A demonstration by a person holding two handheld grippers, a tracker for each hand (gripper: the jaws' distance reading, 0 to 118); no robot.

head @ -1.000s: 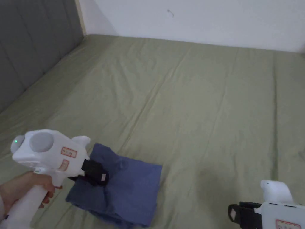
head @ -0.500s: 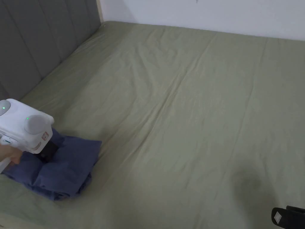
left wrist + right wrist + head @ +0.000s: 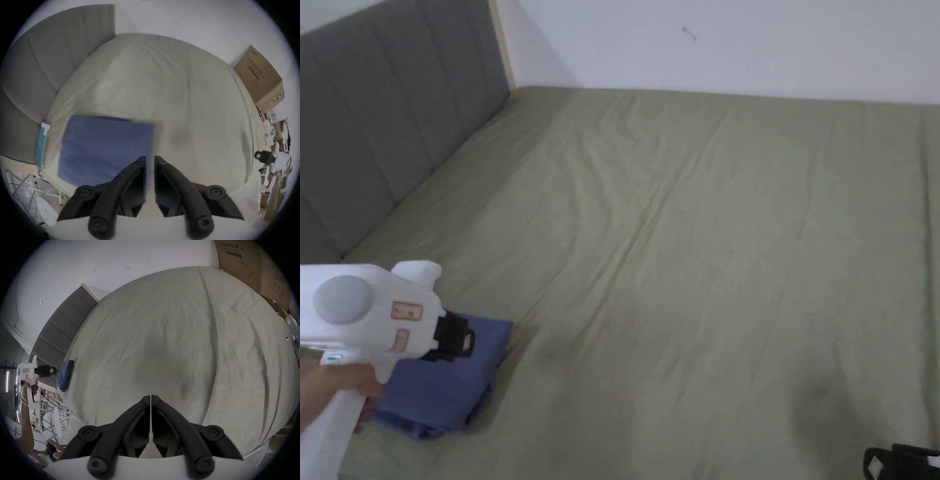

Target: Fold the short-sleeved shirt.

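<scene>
Olive-green sheets cover the wide bed (image 3: 706,250) under both tools. Just above the bed's near left corner, the left gripper (image 3: 150,160) hangs with jaws slightly parted, empty, over the folded blue short-sleeved shirt (image 3: 434,387) lying there. Well apart at the right, the right gripper (image 3: 151,398) is clenched on nothing.

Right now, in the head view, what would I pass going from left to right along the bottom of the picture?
The hand holding the left gripper → the folded blue shirt → a long stretch of green bed sheet → the black tip of the right gripper at the corner.
</scene>
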